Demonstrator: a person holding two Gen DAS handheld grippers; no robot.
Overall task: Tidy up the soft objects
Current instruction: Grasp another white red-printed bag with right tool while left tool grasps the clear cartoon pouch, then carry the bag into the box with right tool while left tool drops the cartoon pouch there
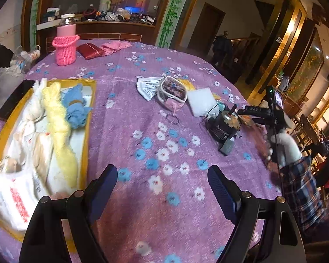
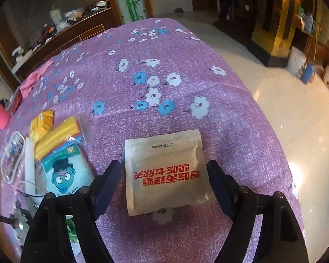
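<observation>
A beige paper packet (image 2: pixel 164 188) with red characters lies flat on the purple flowered tablecloth (image 2: pixel 155 61). My right gripper (image 2: pixel 164 164) straddles it, one finger on each side. Its jaws are still spreading and the pads do not press the packet. My left gripper (image 1: pixel 162 169) is open over bare cloth with nothing between its fingers. To its left is a yellow-rimmed tray (image 1: pixel 88 118) that holds white cloths (image 1: pixel 33 118), a yellow cloth (image 1: pixel 59 120), a blue cloth (image 1: pixel 75 109) and a white packet (image 1: pixel 13 199) with red print.
At the far side stand a pink knitted bottle holder (image 1: pixel 65 48), a red wallet (image 1: pixel 91 51) and a pink cloth (image 1: pixel 115 45). Mid-table lie a clear pouch (image 1: pixel 172 94), a white pad (image 1: pixel 200 102) and a black device (image 1: pixel 224 127). A gloved hand (image 1: pixel 285 146) is at the right. A teal cartoon packet (image 2: pixel 65 173) and yellow bags (image 2: pixel 54 135) lie left of the beige packet.
</observation>
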